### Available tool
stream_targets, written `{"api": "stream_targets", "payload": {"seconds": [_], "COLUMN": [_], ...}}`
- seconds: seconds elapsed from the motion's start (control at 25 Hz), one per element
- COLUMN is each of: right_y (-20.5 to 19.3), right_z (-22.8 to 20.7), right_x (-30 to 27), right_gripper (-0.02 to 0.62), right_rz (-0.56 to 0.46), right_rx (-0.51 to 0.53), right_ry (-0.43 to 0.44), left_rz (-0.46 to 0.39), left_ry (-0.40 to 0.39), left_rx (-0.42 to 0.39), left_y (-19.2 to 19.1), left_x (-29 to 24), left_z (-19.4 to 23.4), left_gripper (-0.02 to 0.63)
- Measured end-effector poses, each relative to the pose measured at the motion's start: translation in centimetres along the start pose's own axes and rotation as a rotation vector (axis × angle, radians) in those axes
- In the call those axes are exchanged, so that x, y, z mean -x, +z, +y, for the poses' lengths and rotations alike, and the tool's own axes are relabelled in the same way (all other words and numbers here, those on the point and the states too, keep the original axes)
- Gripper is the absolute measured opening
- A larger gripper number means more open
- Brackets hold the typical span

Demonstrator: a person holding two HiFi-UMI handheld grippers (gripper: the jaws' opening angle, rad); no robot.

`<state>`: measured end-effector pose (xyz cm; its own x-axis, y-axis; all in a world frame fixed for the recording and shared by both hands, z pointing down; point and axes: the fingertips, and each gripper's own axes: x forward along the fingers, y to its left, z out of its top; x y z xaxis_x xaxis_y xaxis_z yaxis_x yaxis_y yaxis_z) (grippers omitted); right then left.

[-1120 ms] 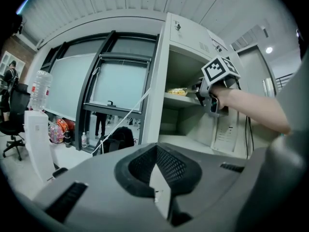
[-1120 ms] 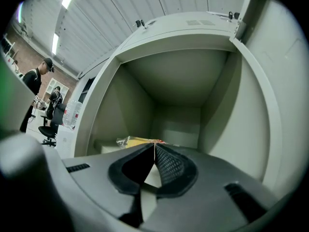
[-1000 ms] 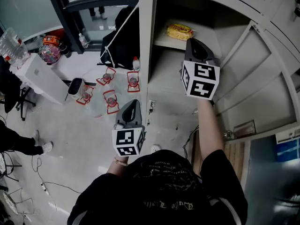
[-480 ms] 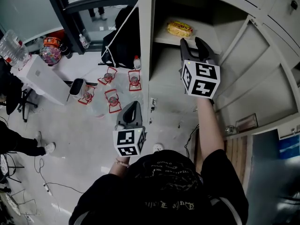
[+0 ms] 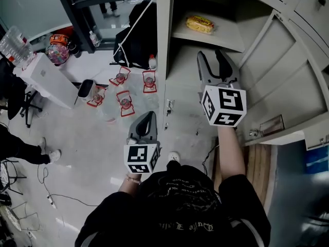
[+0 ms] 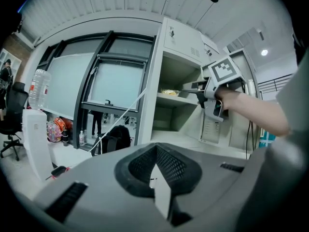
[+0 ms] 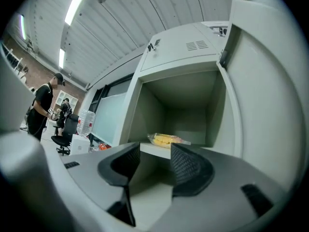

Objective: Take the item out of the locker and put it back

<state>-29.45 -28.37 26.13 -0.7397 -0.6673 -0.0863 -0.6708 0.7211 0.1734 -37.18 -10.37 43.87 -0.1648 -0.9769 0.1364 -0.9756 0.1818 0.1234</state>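
Observation:
A yellow snack pack (image 5: 200, 23) lies on the upper shelf (image 5: 216, 41) of the open grey locker; it also shows in the right gripper view (image 7: 166, 139) and, small, in the left gripper view (image 6: 170, 93). My right gripper (image 5: 211, 56) is held level below and in front of that shelf. Its jaws have just been opening and stand wide with nothing between them (image 7: 155, 151); the pack is apart from them, farther in. My left gripper (image 5: 148, 115) hangs lower left, outside the locker, shut and empty (image 6: 154, 153).
The locker door (image 5: 288, 76) stands swung open at the right. On the floor to the left are several small red-framed items (image 5: 125, 103), a black bag (image 5: 138, 40), a white box (image 5: 49, 84) and cables (image 5: 46, 189). A person (image 7: 42, 111) stands far left.
The right gripper's jaws went from shut, next to the pack, to wide open. It drew back from the shelf toward me, and the pack stayed on the shelf. The left gripper drifted slightly.

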Motion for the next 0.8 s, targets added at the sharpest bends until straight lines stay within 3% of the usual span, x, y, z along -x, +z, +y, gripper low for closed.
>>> {"api": "stream_targets", "payload": {"seconds": [0.28,0.8], "right_y": [-1.1,-5.0], "right_z": [2.5,4.6], "right_x": [4.5,12.9], "right_gripper": [0.193,0.193], "right_rz": [-0.005,0.015], "right_rx": [0.019,-0.028], "right_ry": [0.032,0.009], "left_rz": [-0.007,-0.043], "left_ry": [0.01,-0.038], "left_rx": [0.012,0.032], "left_y": [-0.3,-0.8], "left_x": [2.4,5.9], "left_z": [-0.4,-2.7], "left_gripper": [0.006,0.006]}}
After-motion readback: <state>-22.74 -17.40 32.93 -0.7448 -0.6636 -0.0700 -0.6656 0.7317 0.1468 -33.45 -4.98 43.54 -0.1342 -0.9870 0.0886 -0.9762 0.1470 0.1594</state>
